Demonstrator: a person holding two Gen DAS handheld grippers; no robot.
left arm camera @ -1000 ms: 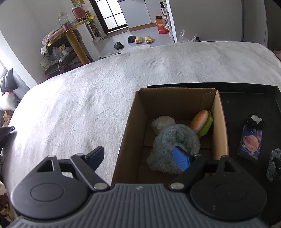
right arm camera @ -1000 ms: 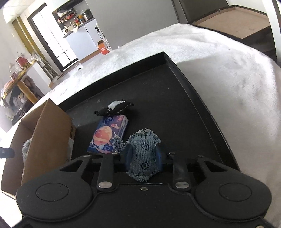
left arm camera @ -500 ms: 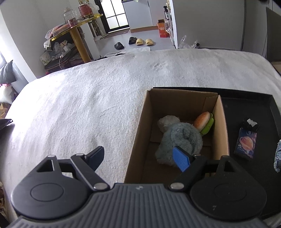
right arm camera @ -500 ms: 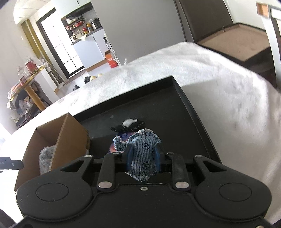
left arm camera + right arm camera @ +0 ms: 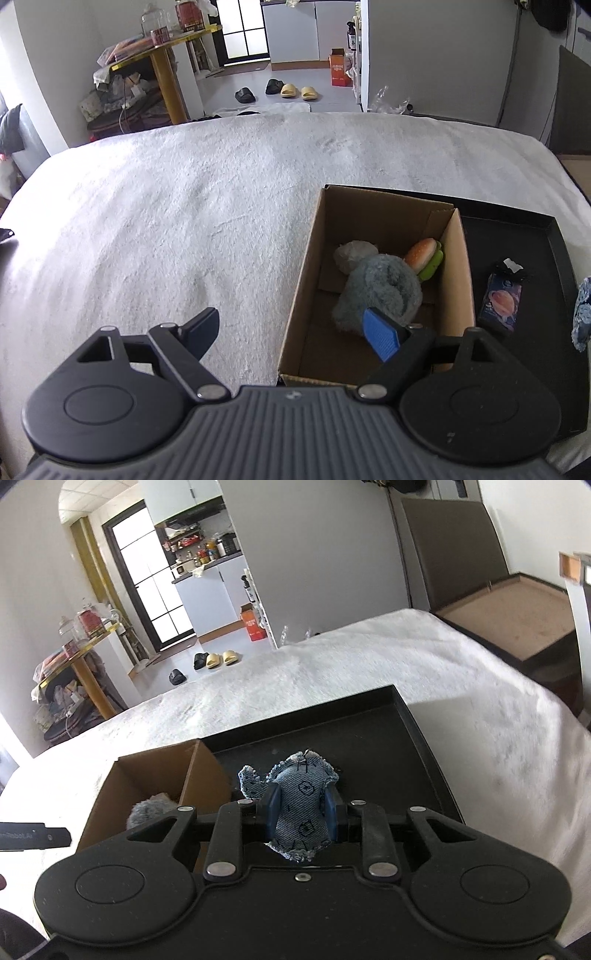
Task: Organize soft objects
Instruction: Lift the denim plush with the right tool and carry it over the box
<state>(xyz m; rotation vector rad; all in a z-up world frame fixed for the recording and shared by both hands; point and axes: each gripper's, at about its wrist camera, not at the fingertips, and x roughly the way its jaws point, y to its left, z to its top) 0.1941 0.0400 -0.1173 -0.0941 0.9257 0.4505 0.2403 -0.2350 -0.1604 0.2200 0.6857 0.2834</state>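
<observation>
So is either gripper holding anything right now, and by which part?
The right gripper pinches the denim toy across its middle, frayed edges sticking out above and below. The left gripper is open and empty.

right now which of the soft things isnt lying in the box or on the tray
The denim toy: the right gripper holds it in the air.

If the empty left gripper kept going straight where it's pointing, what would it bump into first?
Probably the white blanket, right beside the cardboard box's left wall. The left gripper is open and straddles that wall, so it might clip it; depth is unclear.
</observation>
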